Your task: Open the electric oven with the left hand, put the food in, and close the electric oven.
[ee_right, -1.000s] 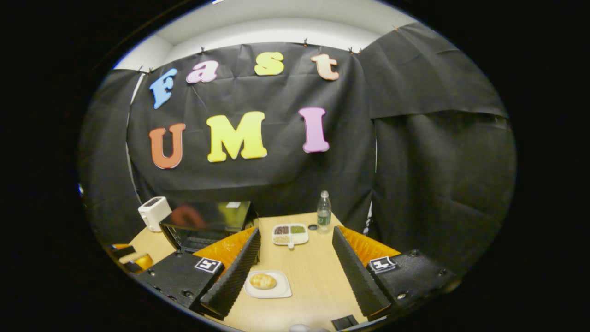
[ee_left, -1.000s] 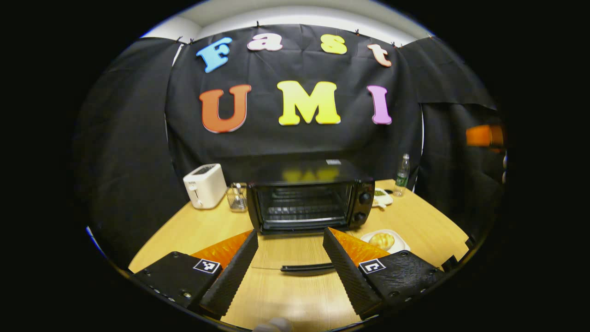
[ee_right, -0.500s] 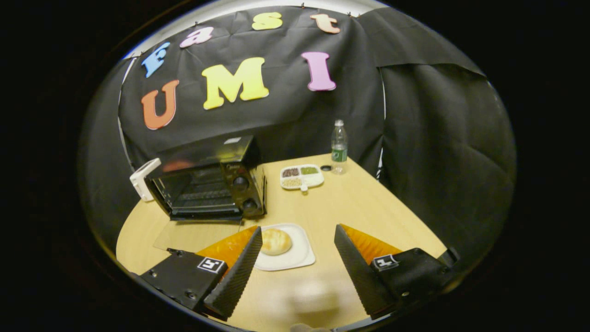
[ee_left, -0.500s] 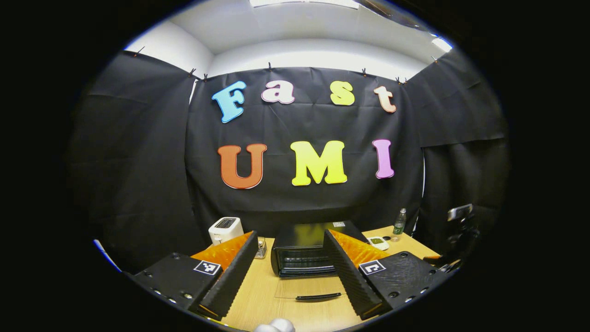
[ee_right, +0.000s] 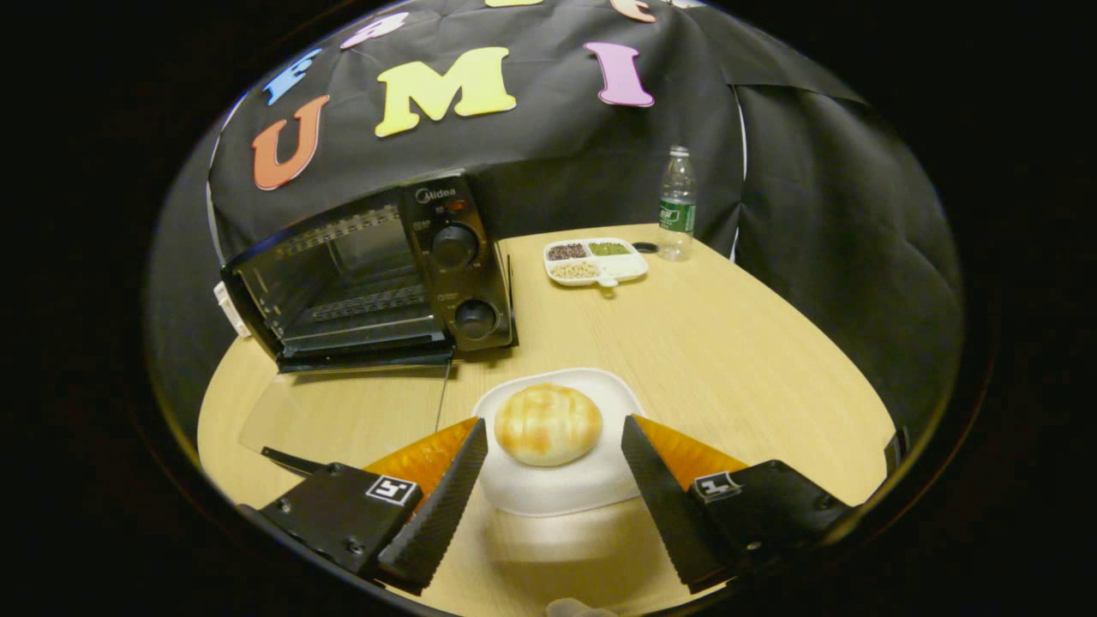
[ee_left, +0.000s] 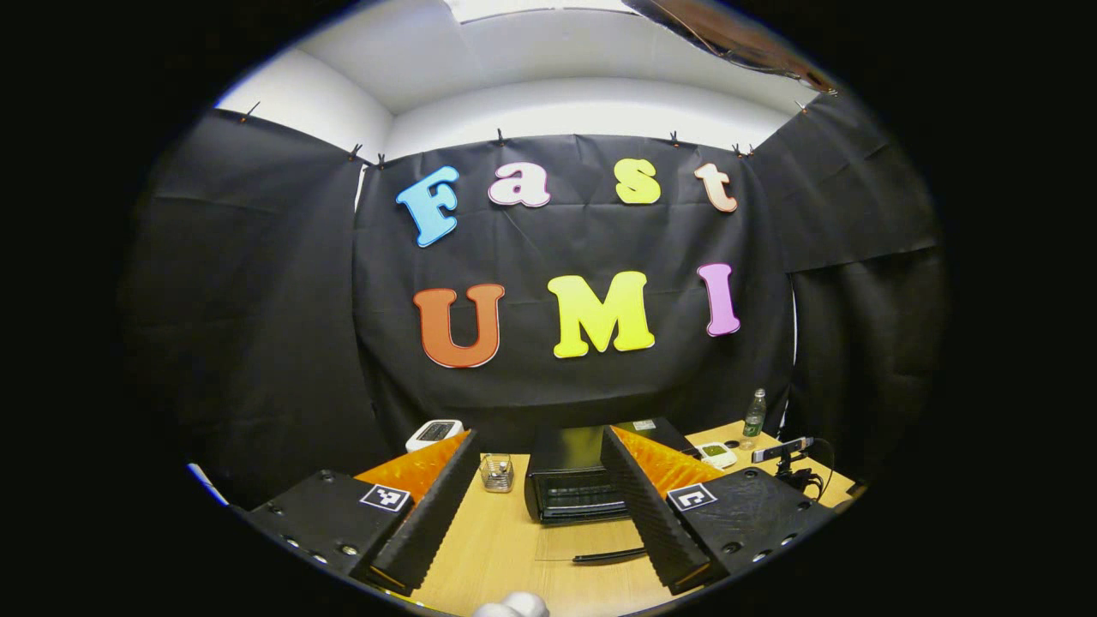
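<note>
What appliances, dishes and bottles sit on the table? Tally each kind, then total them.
Appliances: 2, electric oven and toaster.
Dishes: 2, plate and divided tray.
Bottles: 1, water bottle.
Total: 5.

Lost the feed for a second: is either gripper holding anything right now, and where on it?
Nothing is held. The right gripper is open, its fingers either side of the bun on the plate; the left gripper is open too.
</note>
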